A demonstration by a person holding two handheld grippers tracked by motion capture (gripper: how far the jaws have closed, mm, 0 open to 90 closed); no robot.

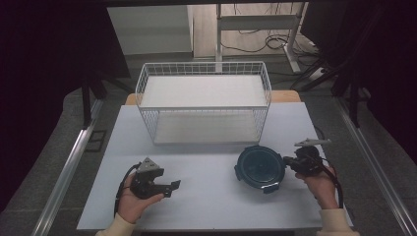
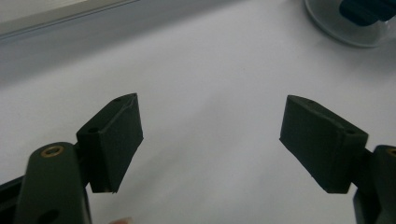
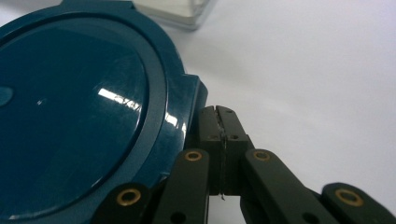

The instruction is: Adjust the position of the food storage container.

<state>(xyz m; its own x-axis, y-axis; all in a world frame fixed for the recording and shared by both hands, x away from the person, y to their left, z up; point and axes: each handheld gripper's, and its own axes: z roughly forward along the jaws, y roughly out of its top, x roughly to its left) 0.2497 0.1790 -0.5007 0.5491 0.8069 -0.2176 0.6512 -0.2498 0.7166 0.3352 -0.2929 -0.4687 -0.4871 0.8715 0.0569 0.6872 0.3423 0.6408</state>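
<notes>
Right claw at the rim of a round teal lid, left claw idle

The glossy dark-teal plastic lid [image 1: 260,168], round with small clip tabs, lies flat on the matte white bench [image 1: 206,206] toward its right edge, before a white wire basket [image 1: 204,101]. The right claw [image 3: 218,122] is pressed fully together, empty, its tips against a rim tab. The left claw [image 1: 172,187] stands wide over bare bench near the front-left.

White table [image 1: 211,196] on grey carpeted floor [image 1: 54,147]. White wire basket [image 1: 204,101] at far edge. Metal rails [image 1: 66,169] flank both sides. Dark curtains [image 1: 44,59] left and right. White desk frame [image 1: 255,24] and loose cables [image 1: 275,42] behind.
</notes>
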